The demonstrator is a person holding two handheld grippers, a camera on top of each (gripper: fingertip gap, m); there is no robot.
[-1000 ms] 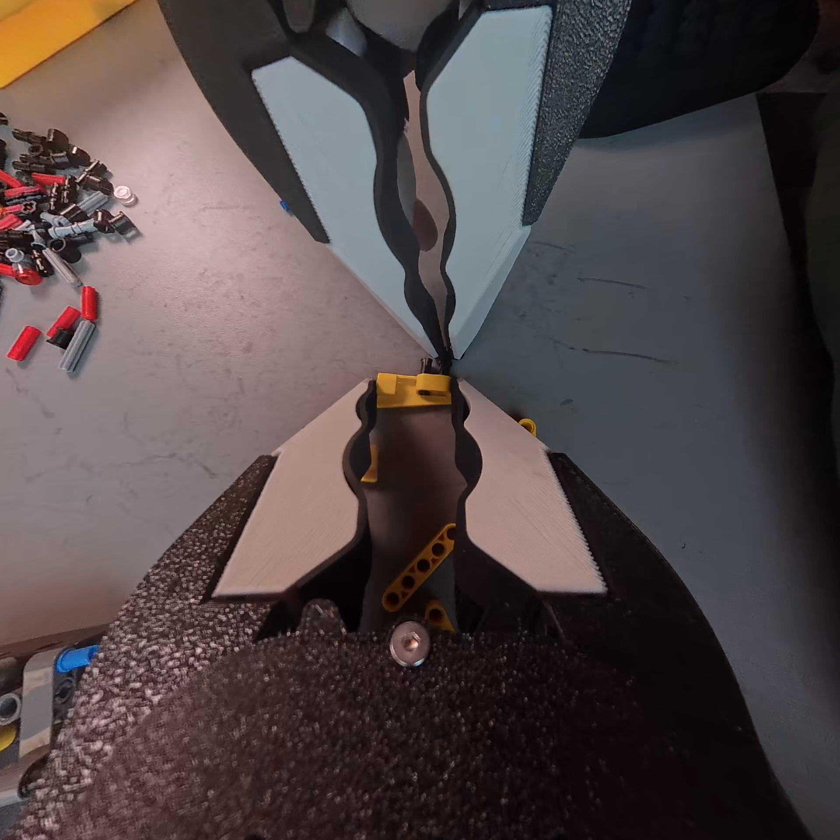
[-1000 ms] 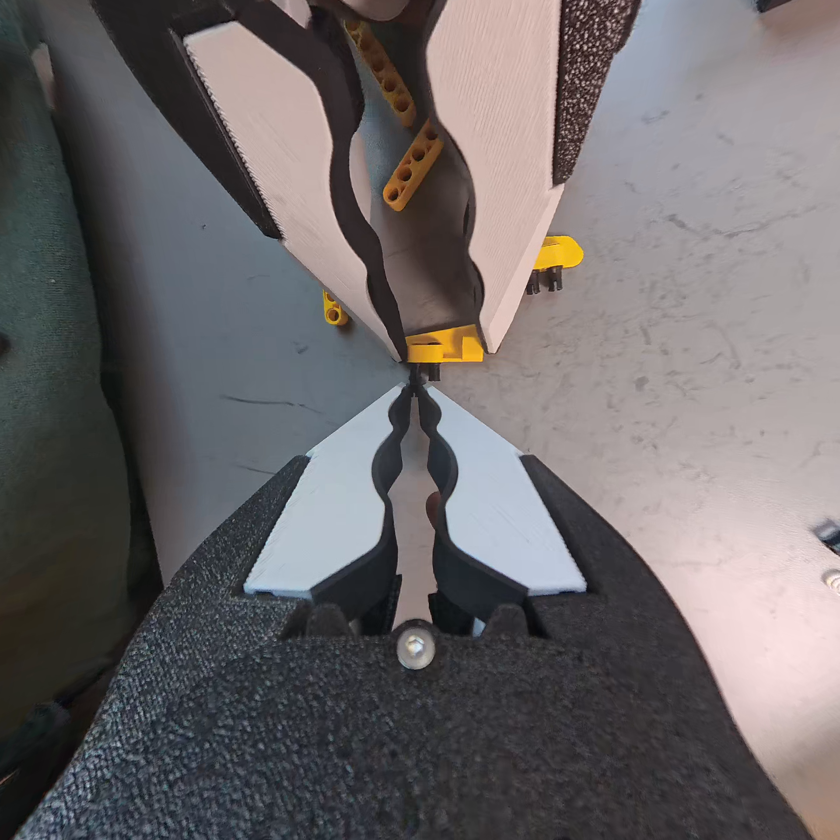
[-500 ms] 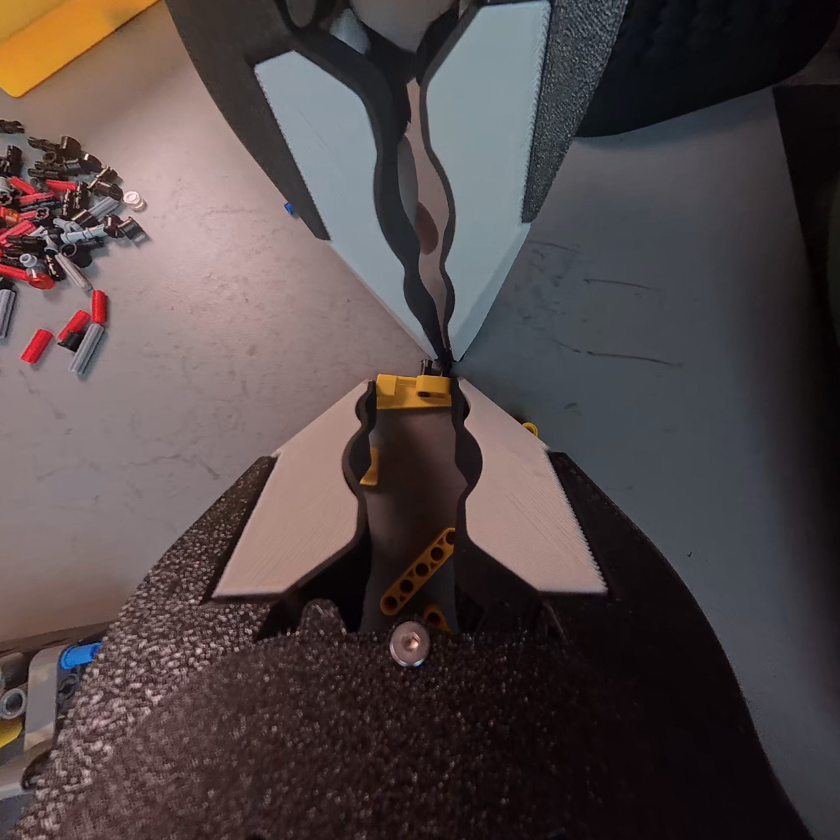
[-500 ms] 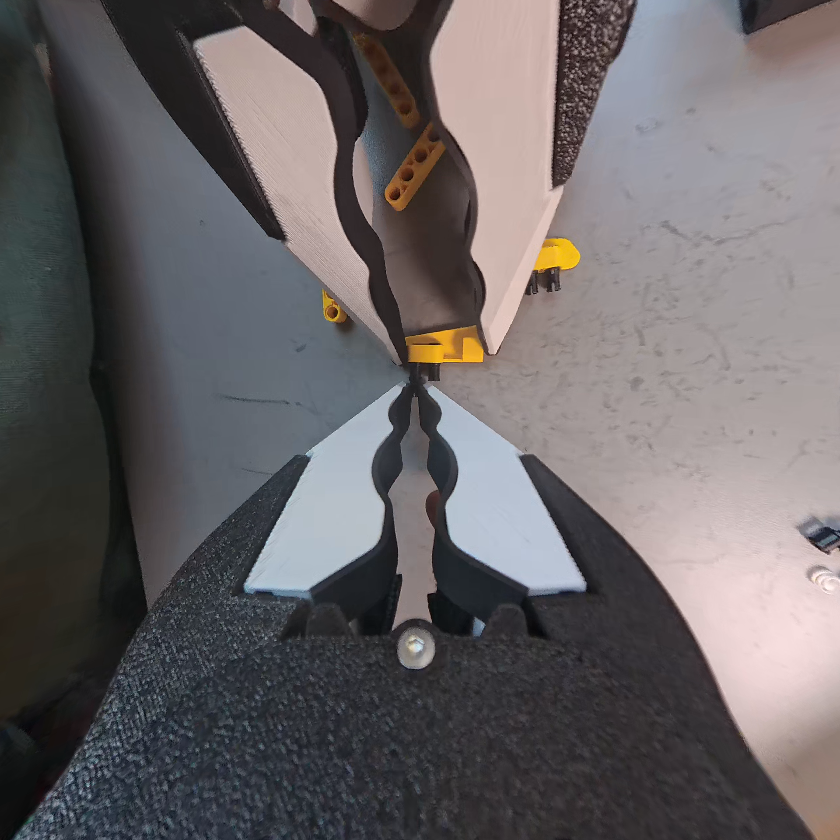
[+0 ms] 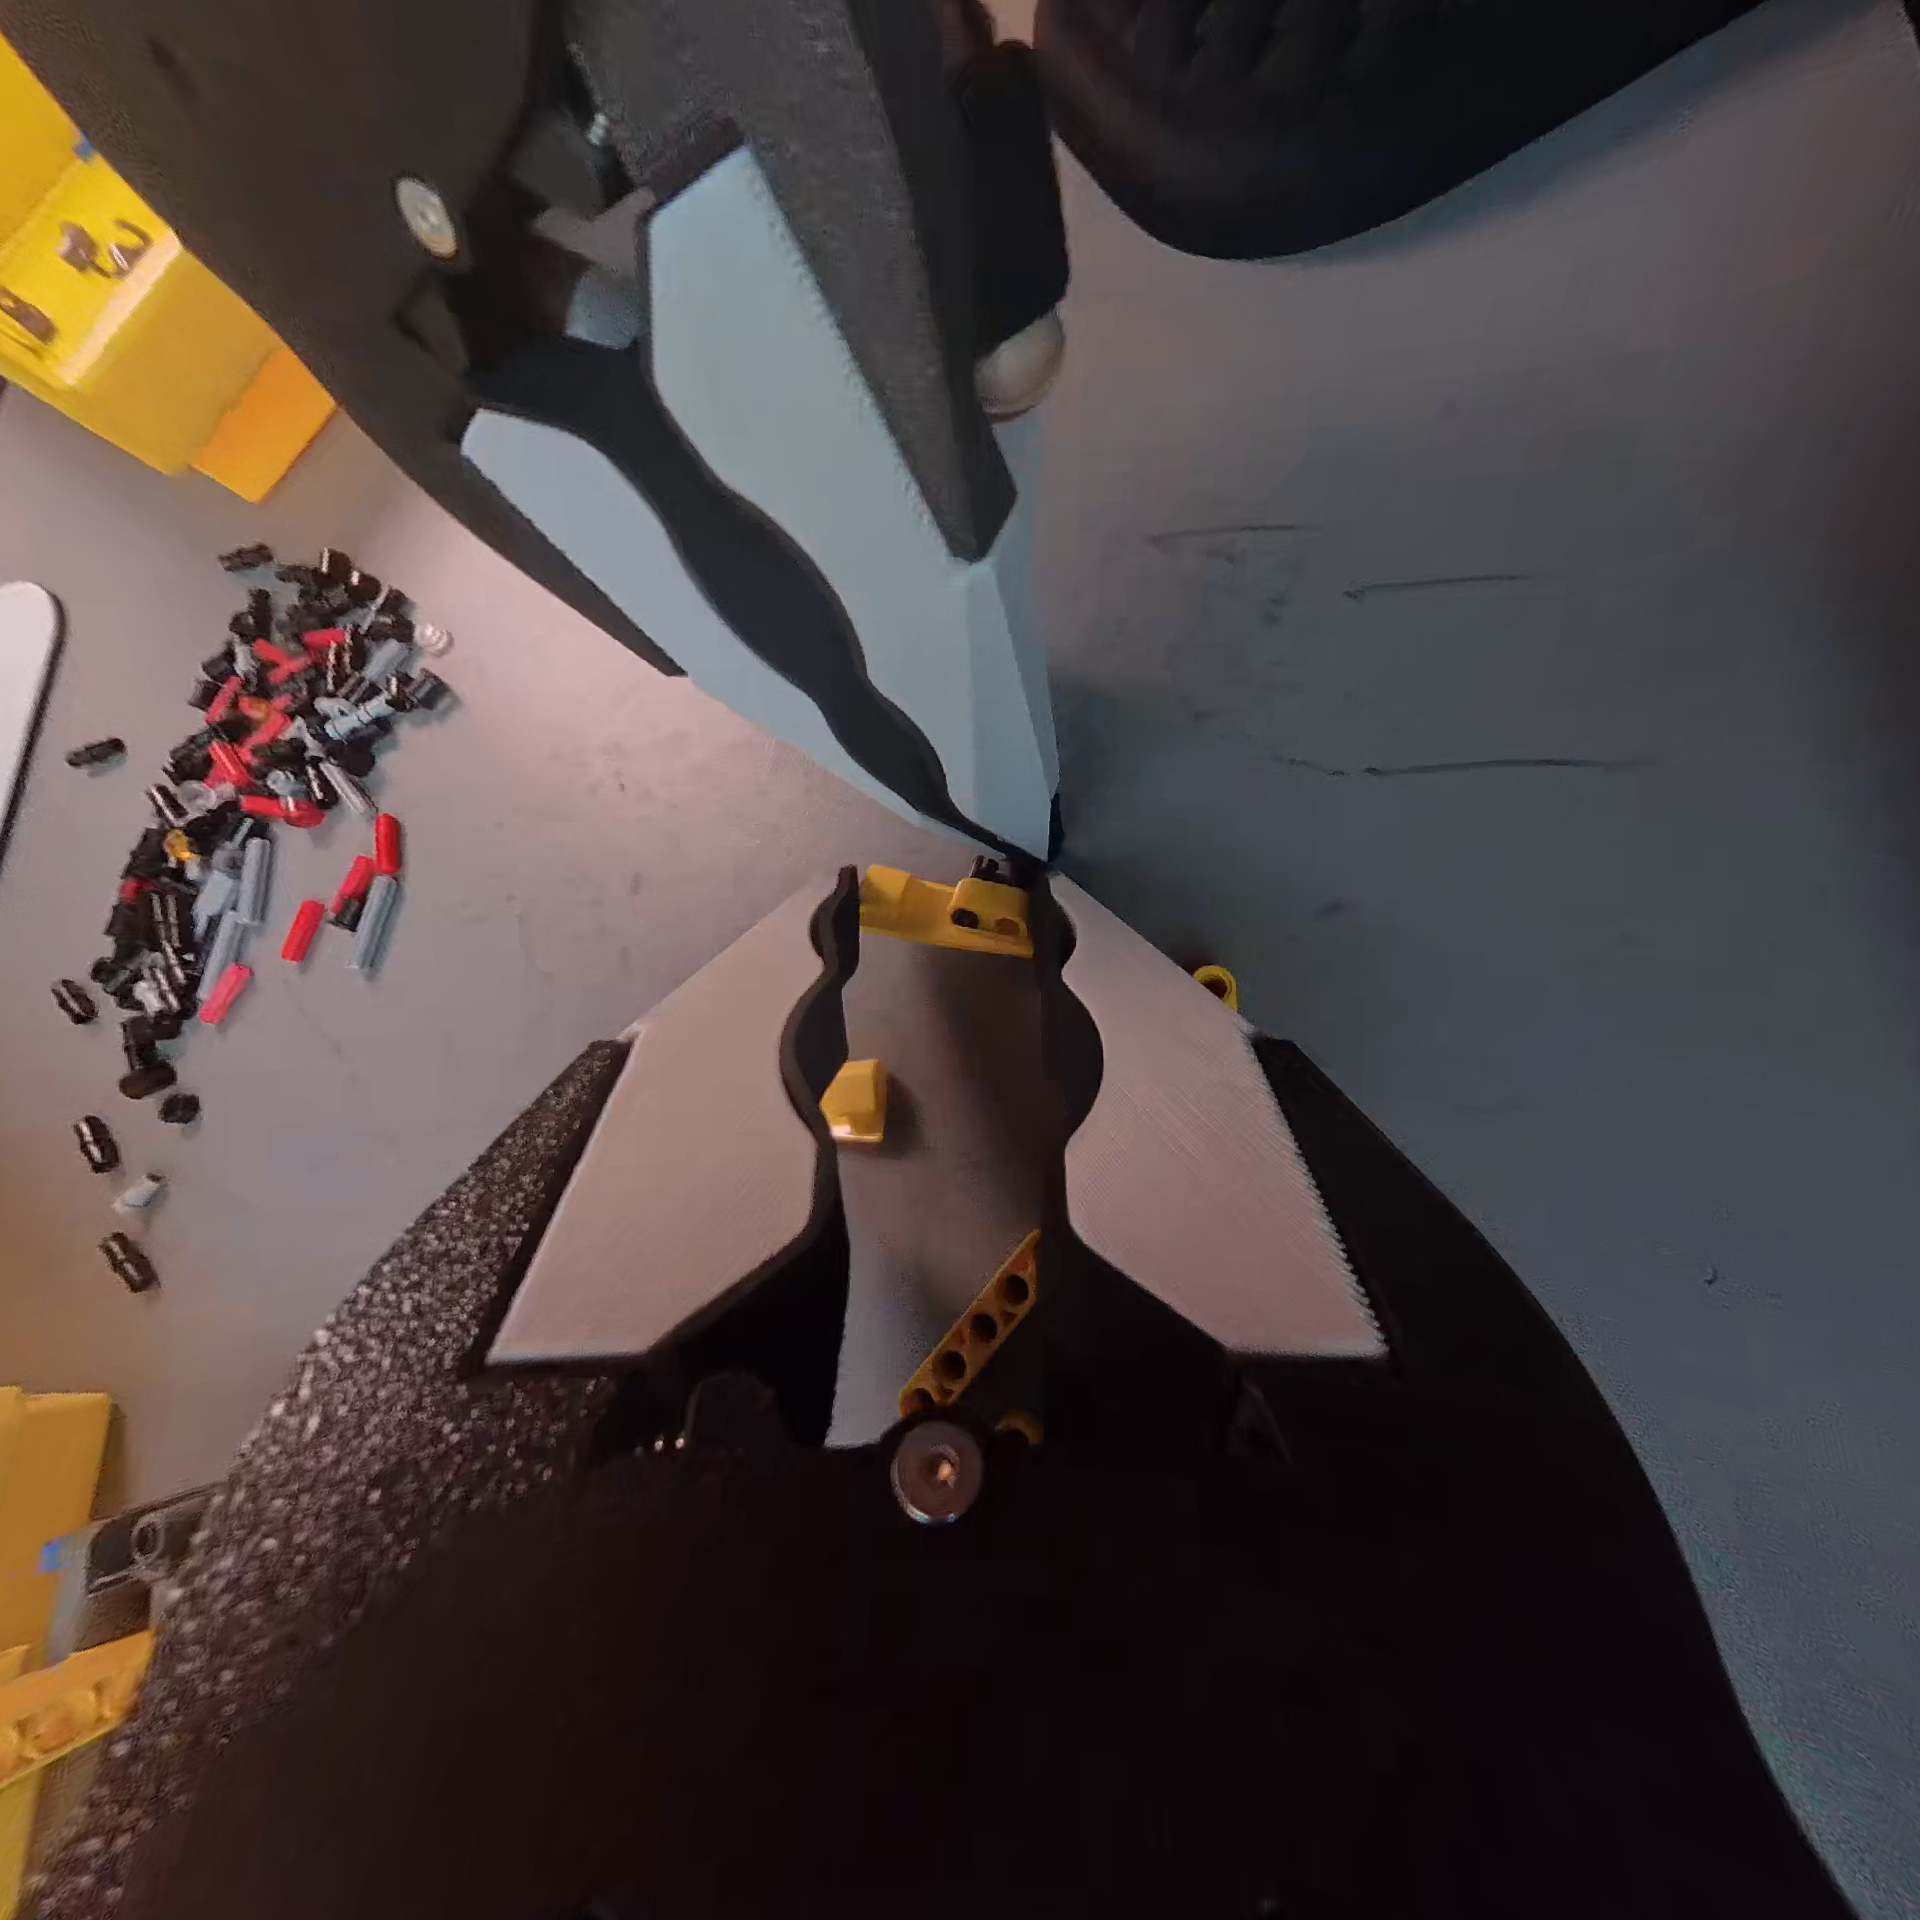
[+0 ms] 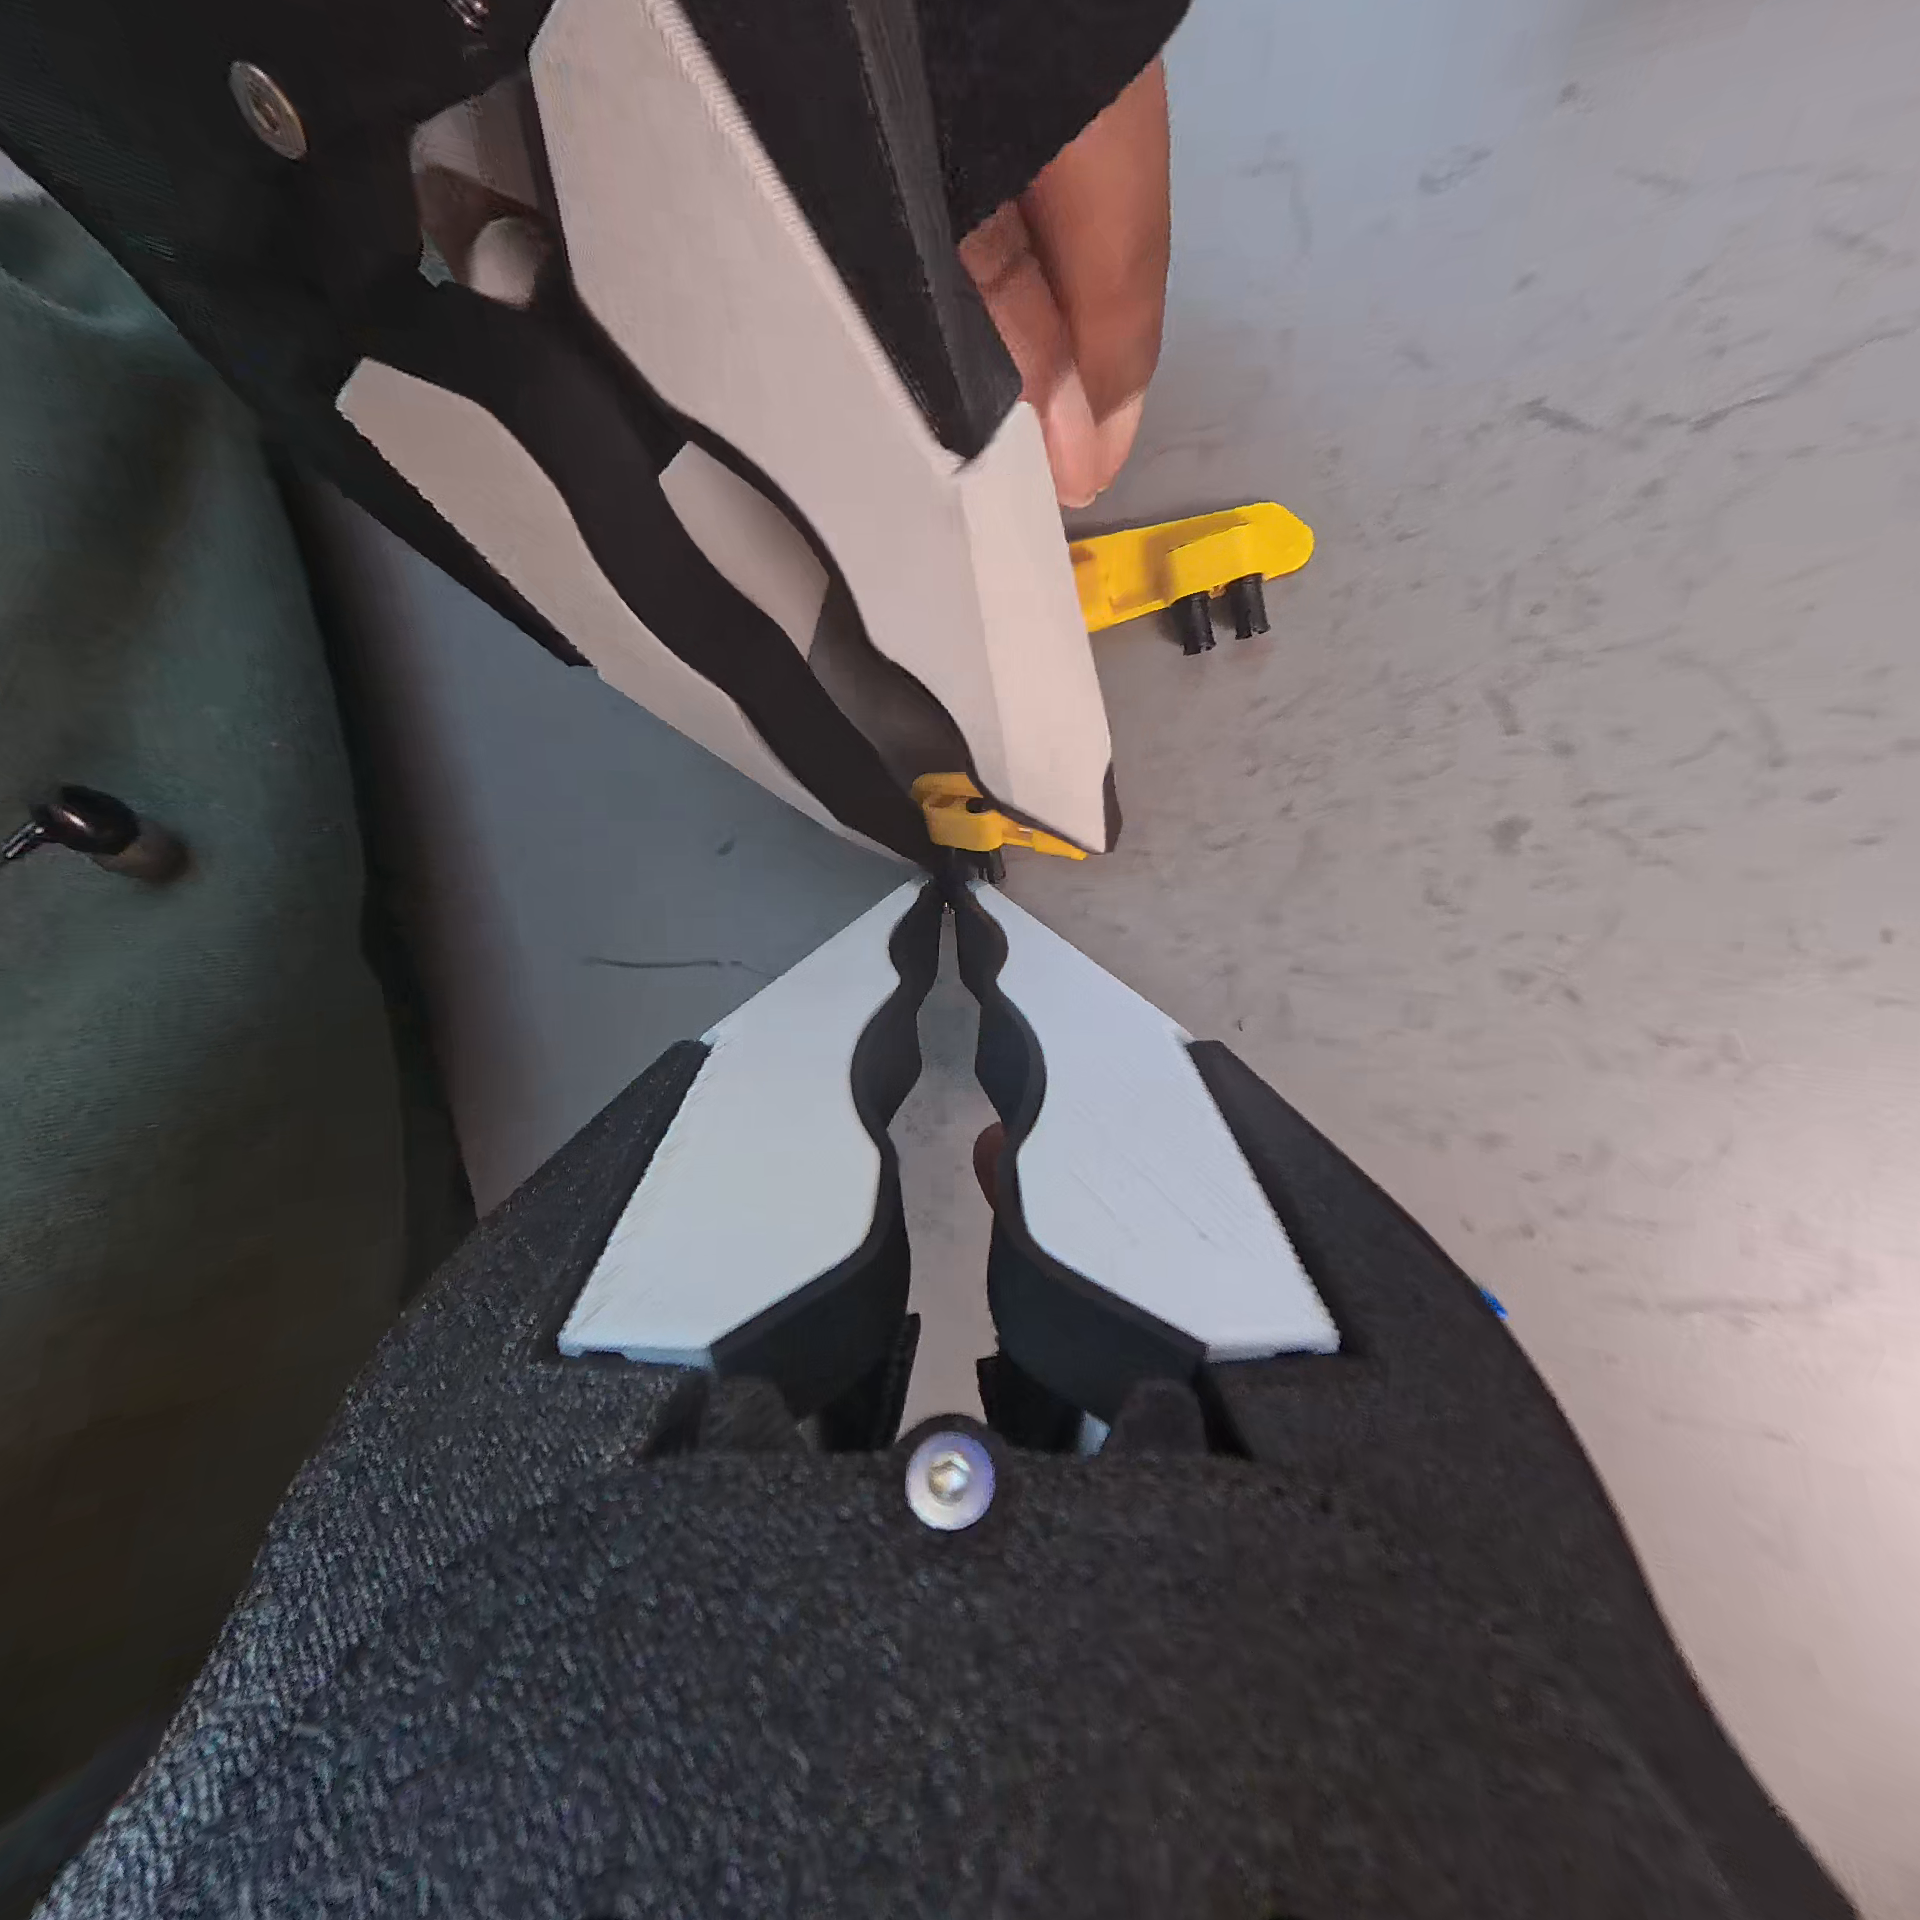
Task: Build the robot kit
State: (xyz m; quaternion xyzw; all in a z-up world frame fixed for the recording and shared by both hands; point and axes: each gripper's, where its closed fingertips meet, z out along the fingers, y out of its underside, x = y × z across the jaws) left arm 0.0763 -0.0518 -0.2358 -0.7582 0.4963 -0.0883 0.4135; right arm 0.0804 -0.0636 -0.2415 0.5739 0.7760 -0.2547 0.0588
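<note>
Left gripper, grey fingers, clamped across flat yellow plastic building piece at tips. Right gripper, pale blue fingers, rolled sideways, tip to tip with left, pinched nearly closed on small black pin at piece's edge. Both above scuffed grey tabletop; second yellow piece with two black pins lying nearby.

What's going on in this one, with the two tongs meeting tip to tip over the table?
A person holds both tongs over a grey table. The left tongs grip a yellow building piece by its ends. The right tongs are pinched on a small black pin against that piece. Loose pins lie in a pile, and another yellow piece lies nearby.
</note>
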